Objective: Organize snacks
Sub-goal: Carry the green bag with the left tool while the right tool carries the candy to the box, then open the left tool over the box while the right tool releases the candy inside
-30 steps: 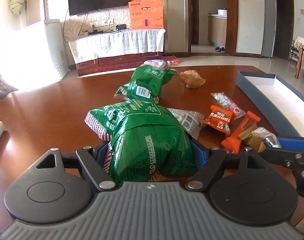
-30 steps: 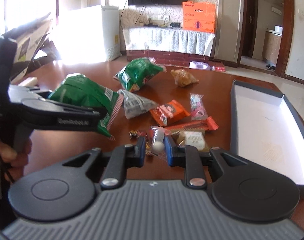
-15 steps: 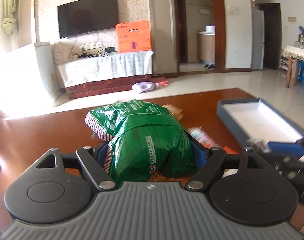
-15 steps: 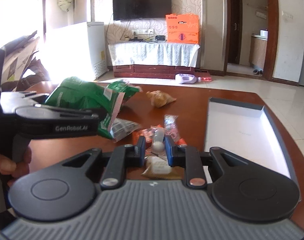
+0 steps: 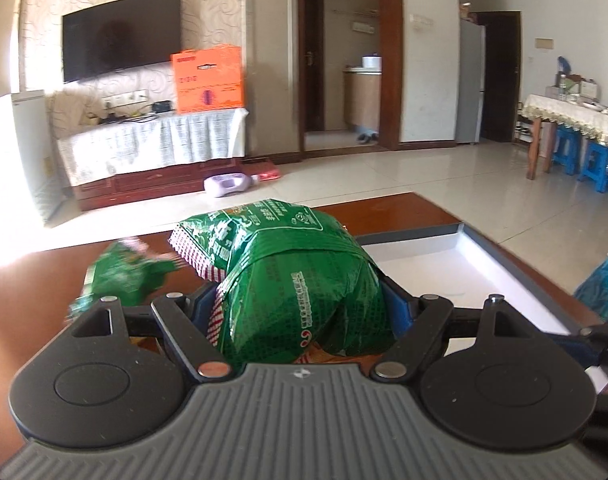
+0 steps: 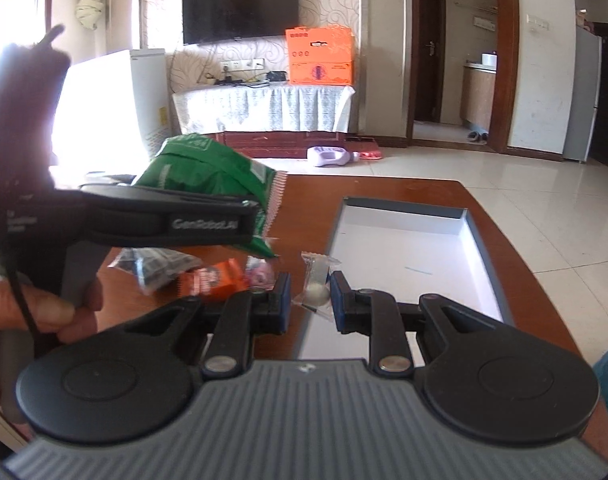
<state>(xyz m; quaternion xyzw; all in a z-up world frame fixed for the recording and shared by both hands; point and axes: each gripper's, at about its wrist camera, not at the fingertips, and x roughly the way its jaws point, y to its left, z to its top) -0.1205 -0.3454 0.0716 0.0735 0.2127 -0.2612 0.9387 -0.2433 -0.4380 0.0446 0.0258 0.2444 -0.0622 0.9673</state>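
A puffy green snack bag fills the jaws of my left gripper, which is shut on it and holds it above the brown table. In the right wrist view the same bag hangs at the left in my left gripper. My right gripper is shut on a small white candy in a clear wrapper. It hovers at the near left edge of a shallow box, dark-rimmed and white inside. The box lies just beyond and to the right of the green bag.
A second green bag lies on the table at the left. Below the left gripper lie an orange packet, a pink sweet and a clear packet. A hand grips the left handle. A teal patterned thing shows at the right edge.
Both grippers have swung right and slightly up toward the box, each keeping its load. The snack pile has slid left, out of the left wrist view, and the box now lies ahead.
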